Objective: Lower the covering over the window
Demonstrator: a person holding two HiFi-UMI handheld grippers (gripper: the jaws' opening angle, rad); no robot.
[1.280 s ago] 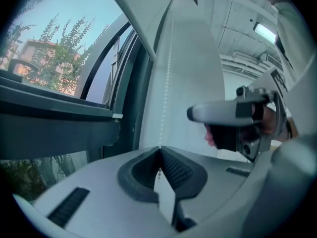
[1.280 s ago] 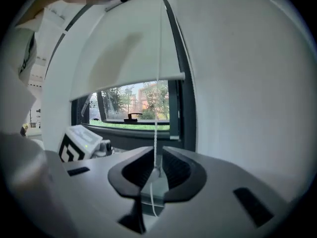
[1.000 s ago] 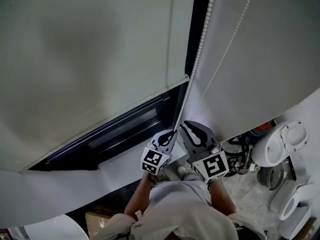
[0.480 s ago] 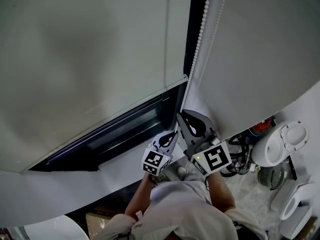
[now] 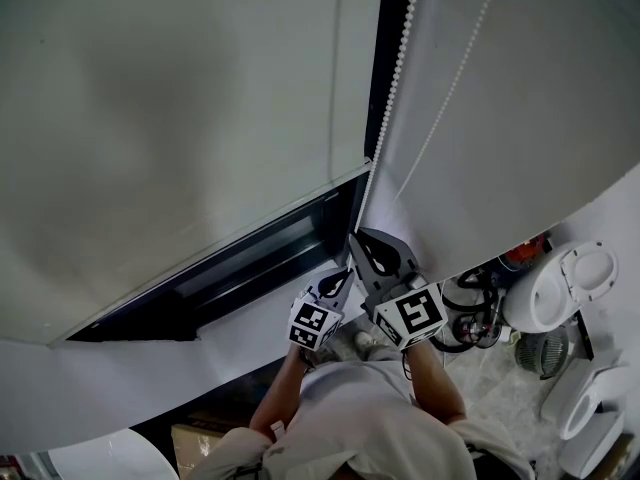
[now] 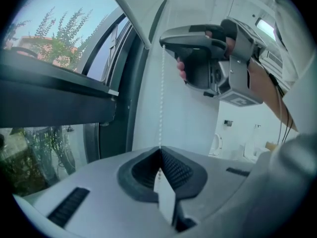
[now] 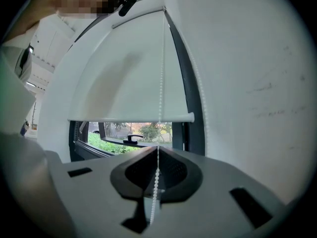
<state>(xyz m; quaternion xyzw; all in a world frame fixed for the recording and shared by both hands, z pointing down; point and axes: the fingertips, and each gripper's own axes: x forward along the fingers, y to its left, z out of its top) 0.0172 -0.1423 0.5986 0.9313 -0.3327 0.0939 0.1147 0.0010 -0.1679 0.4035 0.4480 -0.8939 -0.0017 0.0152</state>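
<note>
Nearest us, our left gripper (image 6: pixel 160 150) was clamped shut on the bead chain (image 6: pixel 161 98). Just above it, our right gripper (image 7: pixel 157 148) had just been closing, its jaws pinching the same chain. Beyond, the blind (image 7: pixel 124 78) hung most of the way down the window (image 7: pixel 130 132), leaving a low strip of glass that we judged still needed covering

We could read no words, brand names, numbers or labels anywhere in these views. The only printed marks we saw were black-and-white square patterns in the head view, one on the left marker cube (image 5: pixel 313 324) and one on the right marker cube (image 5: pixel 412 314). They were blocky code shapes, not letters or digits. The left gripper view also caught part of the right cube's pattern, too faint for us to read.
</note>
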